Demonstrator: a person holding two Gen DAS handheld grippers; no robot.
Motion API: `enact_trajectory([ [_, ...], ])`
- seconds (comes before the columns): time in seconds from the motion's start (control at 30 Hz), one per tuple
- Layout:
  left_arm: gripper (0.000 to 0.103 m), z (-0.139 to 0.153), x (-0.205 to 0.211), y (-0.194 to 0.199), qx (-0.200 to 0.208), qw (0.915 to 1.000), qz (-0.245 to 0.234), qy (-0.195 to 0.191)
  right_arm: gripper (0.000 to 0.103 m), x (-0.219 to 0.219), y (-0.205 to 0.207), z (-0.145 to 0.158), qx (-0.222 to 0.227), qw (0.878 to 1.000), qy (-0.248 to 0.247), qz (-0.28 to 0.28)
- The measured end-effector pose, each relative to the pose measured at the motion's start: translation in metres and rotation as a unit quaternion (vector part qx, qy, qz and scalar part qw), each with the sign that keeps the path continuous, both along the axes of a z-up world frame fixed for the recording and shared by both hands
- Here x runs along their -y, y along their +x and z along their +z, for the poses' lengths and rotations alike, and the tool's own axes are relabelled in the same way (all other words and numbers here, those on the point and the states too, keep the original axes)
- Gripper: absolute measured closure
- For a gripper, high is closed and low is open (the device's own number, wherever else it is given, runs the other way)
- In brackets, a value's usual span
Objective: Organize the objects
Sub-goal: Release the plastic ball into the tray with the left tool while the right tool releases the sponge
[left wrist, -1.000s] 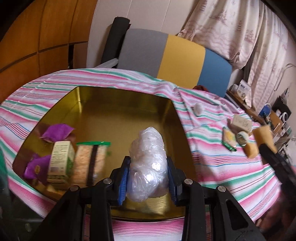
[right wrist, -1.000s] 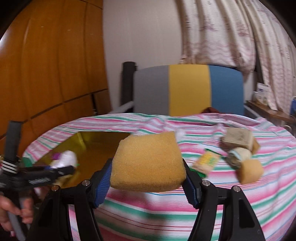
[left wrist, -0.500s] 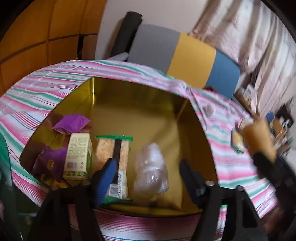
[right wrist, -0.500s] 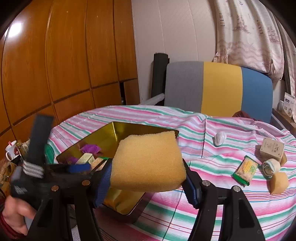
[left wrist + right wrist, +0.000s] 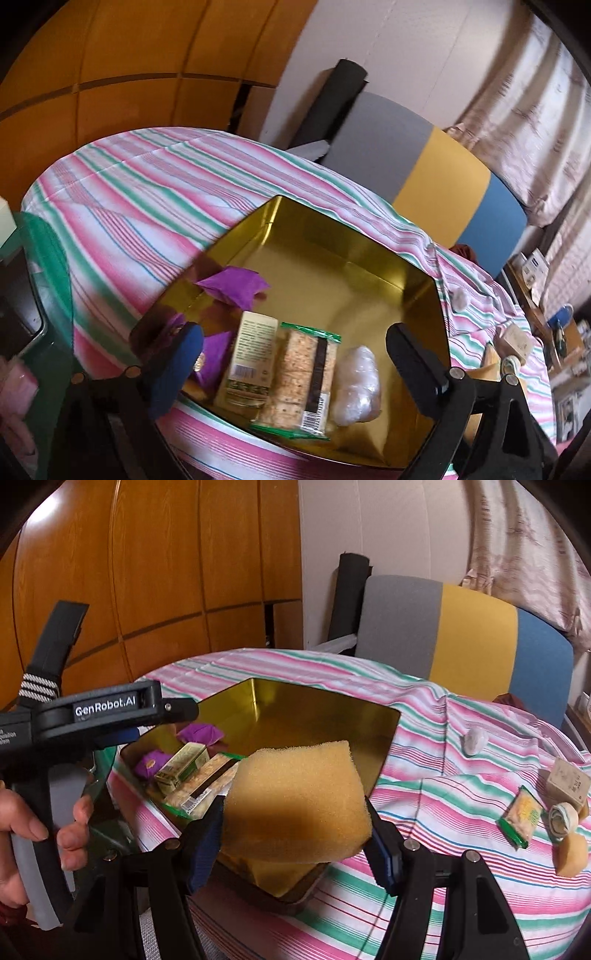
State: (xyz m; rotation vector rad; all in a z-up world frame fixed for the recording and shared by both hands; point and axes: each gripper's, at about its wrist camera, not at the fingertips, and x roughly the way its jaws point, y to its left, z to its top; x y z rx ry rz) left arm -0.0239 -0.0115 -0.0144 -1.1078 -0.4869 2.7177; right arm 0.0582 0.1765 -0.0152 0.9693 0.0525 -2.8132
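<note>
My left gripper [image 5: 291, 354] hovers above the near edge of the gold tin [image 5: 332, 251]. Its jaws are opening wide, with nothing pressed between them. Below them a clear plastic bundle [image 5: 356, 387] lies loose in the tin, beside a cracker packet [image 5: 303, 373], a pale box [image 5: 251, 354] and purple packets [image 5: 236, 284]. My right gripper [image 5: 293, 827] is shut on a big yellow sponge [image 5: 295, 797], which hangs over the tin's near right corner [image 5: 384, 760]. A hand [image 5: 74, 812] holds the left gripper's handle at the left of the right wrist view.
On the striped cloth [image 5: 424, 794] right of the tin lie a white lump [image 5: 474, 740], a green snack packet [image 5: 522, 818], a small box [image 5: 567, 781], a rolled item [image 5: 563, 818] and a small sponge piece [image 5: 572, 854]. A grey, yellow and blue chair [image 5: 476, 635] stands behind the table.
The left jaws opened and let go of the plastic bundle, which now lies in the tin; that gripper drew back. The right gripper carried the sponge left, over the tin.
</note>
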Motion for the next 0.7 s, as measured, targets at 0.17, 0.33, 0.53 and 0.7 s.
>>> enact_trajectory([
  [0.17,0.003,0.000,0.001,0.003,0.003,1.0000,0.007,-0.006,0.032,0.007,-0.013,-0.008,0.027,1.000,0.006,-0.005],
  [0.33,0.002,0.002,0.000,0.004,0.000,0.9999,0.008,-0.008,0.022,0.002,-0.016,-0.016,0.051,0.998,-0.030,-0.024],
  [0.53,0.002,0.001,-0.003,0.004,0.004,0.9999,0.008,-0.011,0.018,-0.005,-0.014,-0.019,0.058,0.996,-0.050,-0.035],
  [0.7,0.002,0.001,-0.005,0.007,0.002,0.9999,0.008,-0.014,0.018,-0.012,-0.007,-0.015,0.048,0.996,-0.064,-0.039],
])
